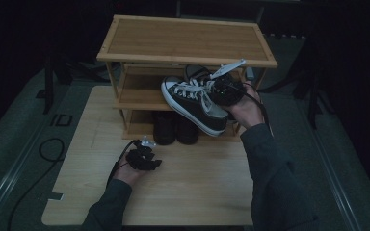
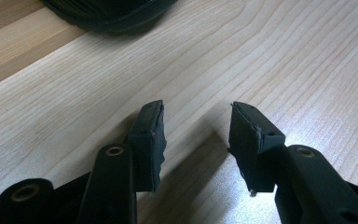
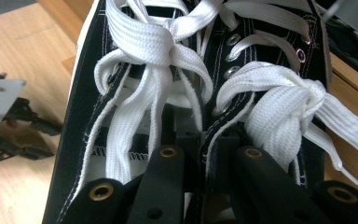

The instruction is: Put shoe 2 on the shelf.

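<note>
Sneakers [image 1: 195, 103], black canvas with white laces and white toe caps, were held as a pair in your right tongs [image 1: 225, 91], lifted off the table [image 1: 197, 192] and level with the middle shelf of the bamboo shoe rack [image 1: 188, 41]. Toes pointed toward the left of the high view, soles tilted down toward you. In the right gripper view the tongs [image 3: 204, 140] were clenched on the inner collar edges of the two sneakers [image 3: 135, 93], pressing them together just below the lace bows; laces draped over both jaws. Your right hand [image 1: 245, 110] sat behind the heels, cable trailing down past the sleeve.

Rack stood at the far edge of the table. Top shelf bare. A second dark shoe opening showed on the middle shelf behind the held pair; detail too dim to tell. Pair of black shoes [image 1: 176, 129] stood on the bottom shelf, toes toward you.

Left tongs [image 1: 144, 158] rested low over the table, near its left front, well apart from the sneakers. In the left gripper view the tongs [image 2: 196, 135] stood released, nothing between the pads, bare wood grain beneath. Dark rounded toe of a black shoe [image 2: 112, 14] lay at the top edge of that view.
</note>
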Tool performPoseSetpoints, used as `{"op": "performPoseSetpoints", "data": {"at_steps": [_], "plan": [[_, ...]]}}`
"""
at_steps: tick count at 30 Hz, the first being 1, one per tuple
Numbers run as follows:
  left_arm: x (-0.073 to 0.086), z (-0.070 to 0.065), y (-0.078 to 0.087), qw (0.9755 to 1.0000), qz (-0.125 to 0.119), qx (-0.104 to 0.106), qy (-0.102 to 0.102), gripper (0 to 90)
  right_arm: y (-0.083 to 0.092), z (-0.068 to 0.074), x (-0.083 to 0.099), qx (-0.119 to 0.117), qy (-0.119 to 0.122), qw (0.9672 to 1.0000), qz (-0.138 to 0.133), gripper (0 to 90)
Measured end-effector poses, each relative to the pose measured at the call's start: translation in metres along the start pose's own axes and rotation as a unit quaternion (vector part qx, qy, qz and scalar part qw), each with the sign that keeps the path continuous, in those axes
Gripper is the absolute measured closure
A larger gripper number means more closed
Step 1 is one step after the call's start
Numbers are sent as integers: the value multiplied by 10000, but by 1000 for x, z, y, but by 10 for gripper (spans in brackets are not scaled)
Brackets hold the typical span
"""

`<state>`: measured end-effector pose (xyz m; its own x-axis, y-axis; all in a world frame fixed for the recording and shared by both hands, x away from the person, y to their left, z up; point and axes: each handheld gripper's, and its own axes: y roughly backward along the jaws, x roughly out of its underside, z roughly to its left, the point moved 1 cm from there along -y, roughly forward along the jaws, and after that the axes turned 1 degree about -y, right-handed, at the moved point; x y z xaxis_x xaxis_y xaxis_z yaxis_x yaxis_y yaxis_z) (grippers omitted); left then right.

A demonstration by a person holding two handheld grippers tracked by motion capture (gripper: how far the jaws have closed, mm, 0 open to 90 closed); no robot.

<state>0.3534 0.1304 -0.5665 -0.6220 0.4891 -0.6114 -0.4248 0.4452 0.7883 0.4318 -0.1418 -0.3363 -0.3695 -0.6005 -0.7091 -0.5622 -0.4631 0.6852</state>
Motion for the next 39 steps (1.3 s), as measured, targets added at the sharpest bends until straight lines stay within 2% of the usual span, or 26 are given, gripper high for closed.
{"op": "performPoseSetpoints", "data": {"at_steps": [3, 8, 16, 18, 20, 22, 24, 26, 29, 31, 33, 37, 38, 39], "plan": [[0, 0, 0, 10000, -2, 23, 2, 556, -2, 3, -3, 178, -17, 9998, 21, 855], [0, 0, 0, 10000, -10, 22, 2, 555, -5, 7, -7, 378, -233, 9990, -57, 855], [1, 0, 0, 10000, -26, 30, 13, 555, -14, 11, -5, 784, -562, 9953, -125, 846], [1, 0, 0, 10000, -10, 24, 9, 556, -14, 11, -6, 822, -555, 9950, -92, 784], [1, 0, 0, 10000, -4, 7, -1, 556, -13, 10, -6, 862, -478, 9951, -57, 674], [0, -1, 0, 10000, -1, 6, 11, 556, -12, 10, -6, 961, -387, 9946, 19, 645], [0, -1, 0, 10000, 4, -7, -4, 555, -10, 7, -6, 990, -366, 9944, -15, 566], [0, -1, 0, 10000, 4, -11, 0, 556, -5, 6, -6, 911, -406, 9950, -41, 577], [-1, -2, 0, 9999, 41, -96, -13, 557, 6, 4, -6, 856, -219, 9960, -94, 569], [-2, -2, 0, 9998, 97, -151, -42, 563, 12, 4, -5, 792, -79, 9965, -236, 579], [-4, -3, 1, 9997, 132, -192, -40, 576, 21, 3, -4, 653, -26, 9973, -335, 587], [-14, -5, 13, 9998, -60, -183, -78, 597, 31, 1, -1, 276, 39, 9989, -377, 677], [-14, -5, 13, 9998, -60, -183, -78, 605, 31, 1, -1, 276, 39, 9989, -377, 677], [-22, -6, 21, 9995, -187, -205, -158, 605, 33, 1, 0, 205, 60, 9990, -393, 707]]}}
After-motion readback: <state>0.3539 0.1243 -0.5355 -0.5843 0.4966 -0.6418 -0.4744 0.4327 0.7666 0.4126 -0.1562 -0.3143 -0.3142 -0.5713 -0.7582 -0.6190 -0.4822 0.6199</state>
